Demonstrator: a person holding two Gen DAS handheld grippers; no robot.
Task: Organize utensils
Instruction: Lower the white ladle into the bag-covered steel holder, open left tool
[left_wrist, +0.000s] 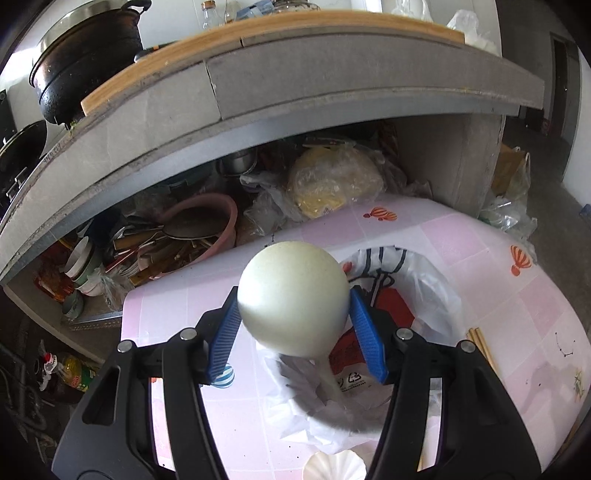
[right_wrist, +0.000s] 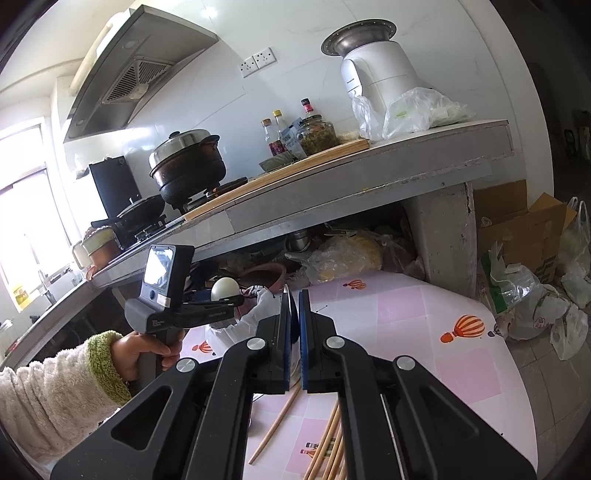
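Left tongs (left_wrist: 293, 328) clamped on the bowl of a cream ladle (left_wrist: 293, 295), blue pads against both sides, handle hanging into a white plastic bag (left_wrist: 436, 295) on the pink worktop (left_wrist: 480, 236). Right tongs (right_wrist: 294, 339) closed, empty, above loose chopsticks (right_wrist: 275, 430).

Black forked frames on both grippers, silver round bolts at the joints, ribbed blue pads (left_wrist: 226, 334) inside. Grey pistol-grip body with screen on left gripper (right_wrist: 221, 301). Fluffy cream sleeve (right_wrist: 48, 391), green cuff.
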